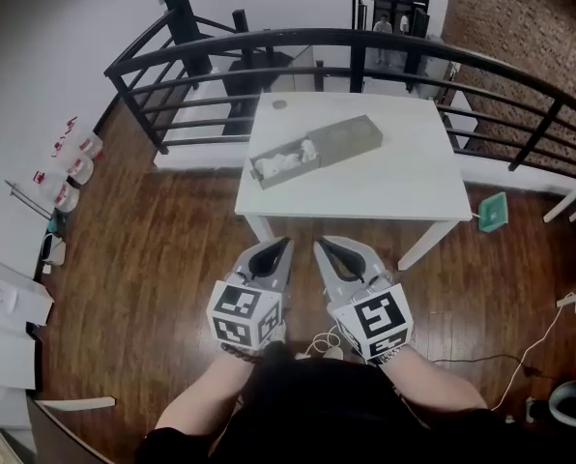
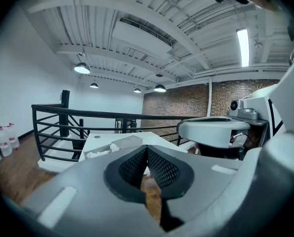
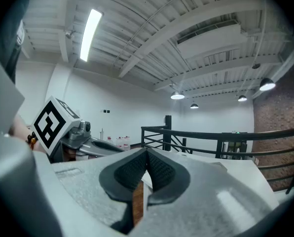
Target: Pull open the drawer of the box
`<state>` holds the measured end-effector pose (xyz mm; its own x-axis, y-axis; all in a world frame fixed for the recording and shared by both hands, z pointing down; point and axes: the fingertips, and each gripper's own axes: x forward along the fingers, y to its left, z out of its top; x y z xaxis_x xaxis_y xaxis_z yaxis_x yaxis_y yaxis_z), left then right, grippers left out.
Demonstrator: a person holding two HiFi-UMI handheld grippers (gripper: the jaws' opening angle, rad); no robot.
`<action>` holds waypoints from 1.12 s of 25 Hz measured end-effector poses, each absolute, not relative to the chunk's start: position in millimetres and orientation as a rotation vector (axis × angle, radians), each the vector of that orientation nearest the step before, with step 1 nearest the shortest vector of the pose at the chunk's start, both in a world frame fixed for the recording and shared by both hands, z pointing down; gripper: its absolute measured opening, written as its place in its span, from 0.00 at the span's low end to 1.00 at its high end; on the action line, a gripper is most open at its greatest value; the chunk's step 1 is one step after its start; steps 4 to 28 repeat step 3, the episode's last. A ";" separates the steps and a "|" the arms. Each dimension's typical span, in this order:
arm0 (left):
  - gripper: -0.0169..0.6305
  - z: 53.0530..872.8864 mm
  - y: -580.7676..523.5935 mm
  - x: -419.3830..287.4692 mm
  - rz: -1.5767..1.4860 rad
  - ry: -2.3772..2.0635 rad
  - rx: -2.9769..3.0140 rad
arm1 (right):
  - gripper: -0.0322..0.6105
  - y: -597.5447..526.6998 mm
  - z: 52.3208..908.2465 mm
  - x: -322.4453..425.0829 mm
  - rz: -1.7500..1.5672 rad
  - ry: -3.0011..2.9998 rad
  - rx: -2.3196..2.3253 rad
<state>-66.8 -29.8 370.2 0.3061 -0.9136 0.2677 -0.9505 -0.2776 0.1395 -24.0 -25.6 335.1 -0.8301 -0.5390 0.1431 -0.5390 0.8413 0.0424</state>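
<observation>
Left hand-held gripper [image 1: 285, 243] closed, empty; right hand-held gripper [image 1: 319, 246] same; box [image 1: 351, 138] drawer [image 1: 286, 164] stands open.

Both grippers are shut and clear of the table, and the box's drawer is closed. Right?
Not quite: the drawer is pulled out of the box, with white contents showing, as the head view shows. The left gripper and right gripper are indeed shut, empty and short of the table.
</observation>
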 end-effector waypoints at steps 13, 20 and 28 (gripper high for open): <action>0.05 363.8 -33.6 -77.4 0.198 -1.704 2.326 | 0.04 -30.0 331.2 -35.2 -0.014 -2.879 0.849; 0.05 363.8 -33.6 -77.4 0.198 -1.704 2.326 | 0.04 -30.0 331.2 -35.2 -0.014 -2.879 0.849; 0.05 363.8 -33.6 -77.4 0.198 -1.704 2.326 | 0.04 -30.0 331.2 -35.2 -0.014 -2.879 0.849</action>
